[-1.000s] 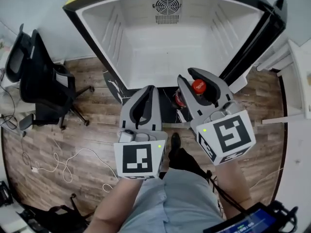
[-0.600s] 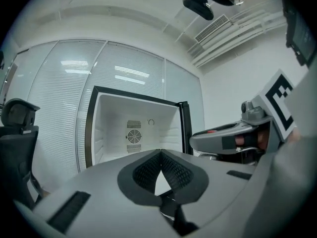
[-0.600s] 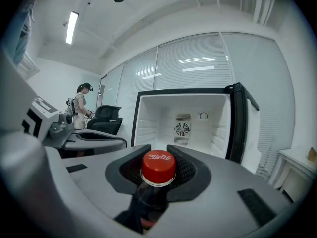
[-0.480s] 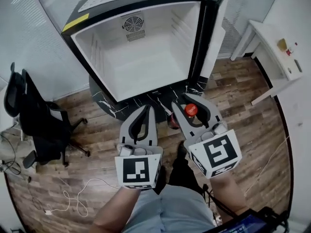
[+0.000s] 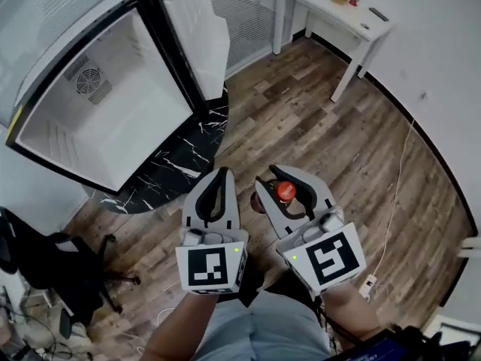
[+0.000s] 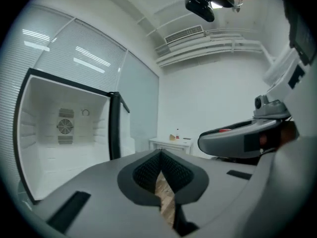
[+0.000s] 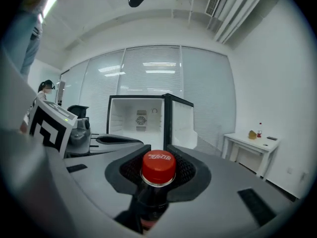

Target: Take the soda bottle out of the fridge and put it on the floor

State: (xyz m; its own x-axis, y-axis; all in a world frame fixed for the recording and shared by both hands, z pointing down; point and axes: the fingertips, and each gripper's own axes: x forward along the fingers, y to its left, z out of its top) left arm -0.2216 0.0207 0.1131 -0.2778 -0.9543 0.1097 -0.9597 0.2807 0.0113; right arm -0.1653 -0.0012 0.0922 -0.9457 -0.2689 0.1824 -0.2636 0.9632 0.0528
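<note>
**Head view.** The right hand-held gripper (image 5: 281, 180) pinches the dark soda bottle with a red screw cap (image 5: 284, 192) at the neck. The body hangs upright beneath the jaws, above the brown wooden plank floor (image 5: 338, 149). The left hand-held gripper (image 5: 219, 179), just beside it, is pressed together. The open black fridge with a white interior (image 5: 98, 119) stands well ahead and to the left of both.

**Left gripper view.** The ribbed pads (image 6: 145, 172) meet with nothing between them; only floor shows below.

**Right gripper view.** The pads (image 7: 184, 169) clamp just under the cap, probably so the collar prevents slipping. The bottle is out of the fridge; setting it down remains.
</note>
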